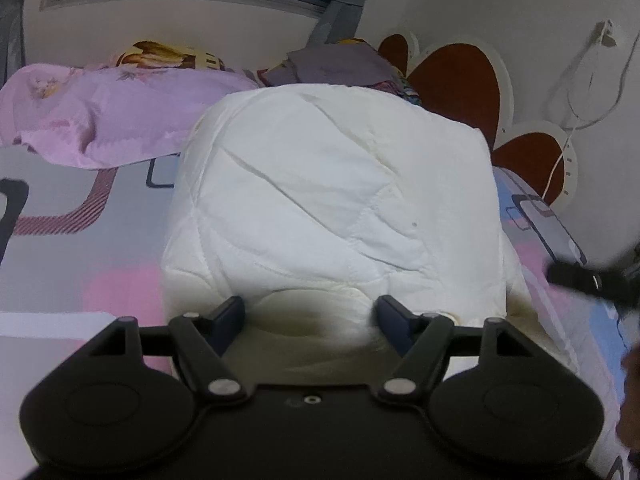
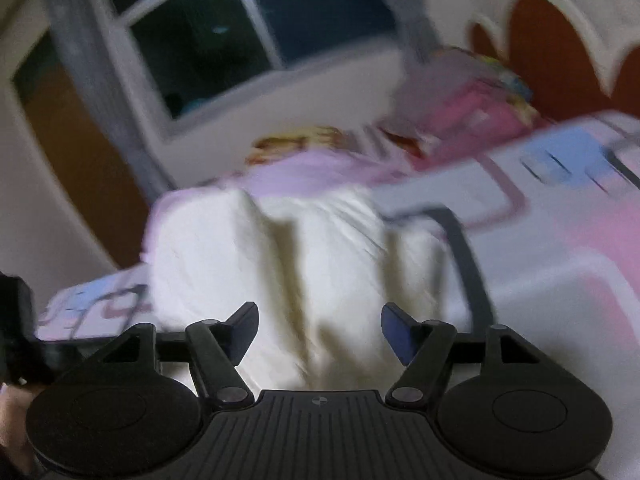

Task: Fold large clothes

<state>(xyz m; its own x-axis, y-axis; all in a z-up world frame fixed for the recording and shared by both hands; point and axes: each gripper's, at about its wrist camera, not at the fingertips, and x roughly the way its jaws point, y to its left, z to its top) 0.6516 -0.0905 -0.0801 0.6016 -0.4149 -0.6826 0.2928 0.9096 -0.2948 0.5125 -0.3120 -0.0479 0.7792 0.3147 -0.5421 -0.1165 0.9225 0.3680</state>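
Observation:
A white padded garment (image 1: pixel 328 200) lies folded into a thick block on the patterned bed. My left gripper (image 1: pixel 310 314) is open, its jaws wide apart at the garment's near edge, holding nothing. In the right wrist view, which is blurred, the same white garment (image 2: pixel 296 264) lies ahead with deep creases. My right gripper (image 2: pixel 318 322) is open and empty just in front of the garment's near edge. The right gripper also shows as a dark blur at the right edge of the left wrist view (image 1: pixel 588 276).
A pink floral quilt (image 1: pixel 100 116) lies bunched at the far left of the bed. Pillows and folded cloth (image 1: pixel 340 64) sit by the heart-shaped headboard (image 1: pixel 460 84). A white cable (image 1: pixel 560 160) hangs from a wall socket. A window (image 2: pixel 192 44) is behind the bed.

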